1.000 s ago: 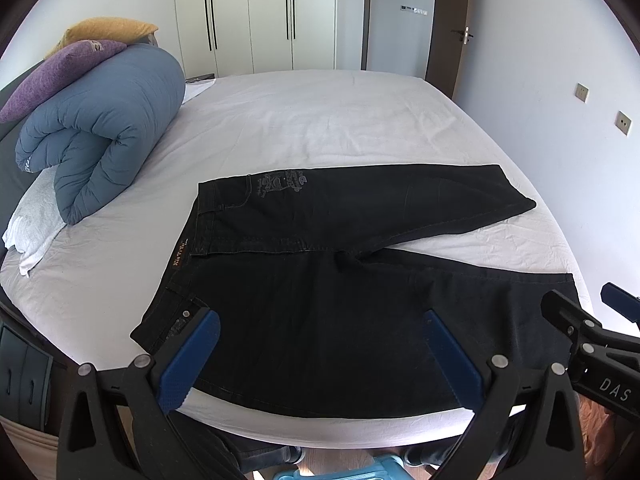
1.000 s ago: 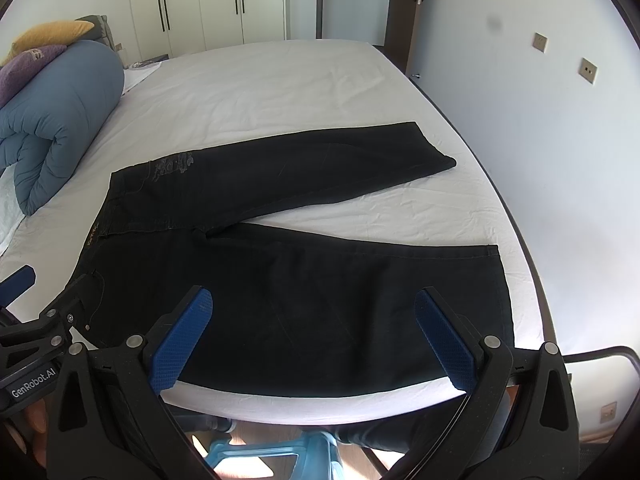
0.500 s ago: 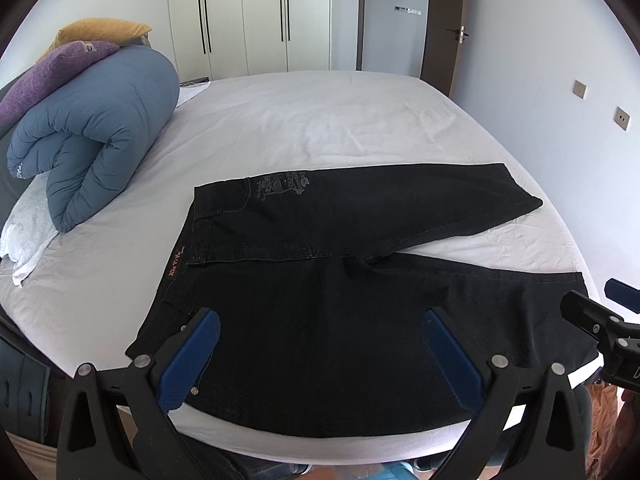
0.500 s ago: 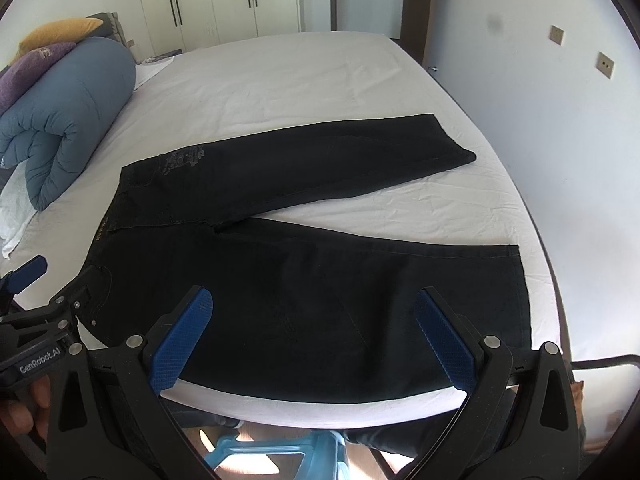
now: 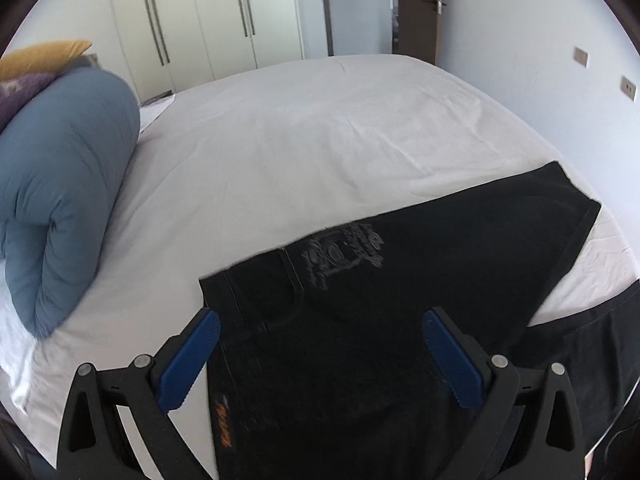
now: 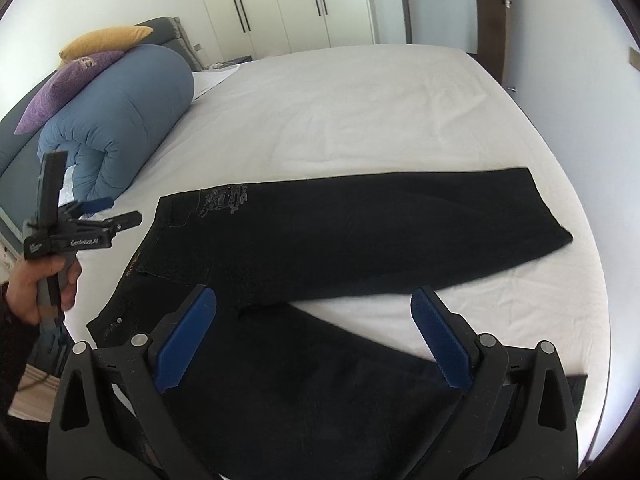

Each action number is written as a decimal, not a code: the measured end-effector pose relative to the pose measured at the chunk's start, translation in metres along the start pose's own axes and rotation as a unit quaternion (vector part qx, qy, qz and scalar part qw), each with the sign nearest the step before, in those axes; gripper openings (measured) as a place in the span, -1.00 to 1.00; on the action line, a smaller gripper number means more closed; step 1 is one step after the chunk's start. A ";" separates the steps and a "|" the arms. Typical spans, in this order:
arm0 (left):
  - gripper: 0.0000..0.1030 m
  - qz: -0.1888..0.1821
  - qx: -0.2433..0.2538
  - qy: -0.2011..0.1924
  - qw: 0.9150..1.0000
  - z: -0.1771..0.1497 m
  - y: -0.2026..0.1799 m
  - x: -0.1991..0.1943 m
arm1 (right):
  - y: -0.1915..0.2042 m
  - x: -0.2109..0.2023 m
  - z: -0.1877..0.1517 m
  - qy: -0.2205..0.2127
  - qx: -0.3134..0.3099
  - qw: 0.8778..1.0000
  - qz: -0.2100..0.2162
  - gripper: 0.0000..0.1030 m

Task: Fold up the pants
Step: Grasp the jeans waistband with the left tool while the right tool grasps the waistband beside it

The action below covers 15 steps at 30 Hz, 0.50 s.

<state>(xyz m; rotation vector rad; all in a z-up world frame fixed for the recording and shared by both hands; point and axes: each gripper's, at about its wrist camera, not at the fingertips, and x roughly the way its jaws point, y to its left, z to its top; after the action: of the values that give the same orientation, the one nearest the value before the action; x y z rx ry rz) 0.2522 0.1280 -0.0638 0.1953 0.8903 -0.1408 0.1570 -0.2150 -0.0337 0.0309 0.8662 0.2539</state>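
A: Where are the black jeans (image 6: 360, 236)?

B: Spread flat on the white bed sheet (image 6: 360, 120), waistband to the left, the two legs running right in a V. The far leg's hem lies near the bed's right edge; the near leg runs toward the near right corner.

A: And the grippers?

B: The left gripper (image 5: 320, 360) hangs over the waistband corner, its blue pads (image 5: 188, 364) spread wide, nothing between them. The right gripper (image 6: 312, 332) sits over the crotch and near leg, likewise released and empty.

A: Anything else there?

B: A rolled blue duvet (image 6: 120, 120) lies at the far left, with a purple pillow (image 6: 68, 84) and a yellow pillow (image 6: 104, 40) on it. White wardrobe doors (image 6: 288, 0) stand behind the bed.
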 end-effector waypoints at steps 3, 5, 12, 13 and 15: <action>1.00 -0.009 0.051 0.030 0.998 0.030 0.015 0.049 | -0.002 0.029 0.025 -0.002 -0.042 0.999 0.013 0.84; 1.00 -0.027 0.074 0.041 0.996 0.042 0.020 0.076 | -0.003 0.050 0.038 0.005 -0.064 0.998 0.023 0.72; 0.50 -0.069 0.143 0.131 0.979 0.055 0.027 0.173 | -0.006 0.124 0.067 0.044 -0.126 0.989 0.057 0.24; 0.47 -0.072 0.141 0.141 0.977 0.055 0.030 0.183 | -0.008 0.133 0.070 0.048 -0.132 0.988 0.062 0.23; 0.47 -0.076 0.140 0.160 0.974 0.052 0.034 0.202 | -0.009 0.145 0.070 0.052 -0.140 0.986 0.074 0.20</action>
<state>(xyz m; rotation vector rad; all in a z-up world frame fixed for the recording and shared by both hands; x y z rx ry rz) 0.4241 0.1414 -0.1857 0.4207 1.2055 -0.3869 0.3021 -0.1842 -0.0982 -0.1810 0.9260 0.5190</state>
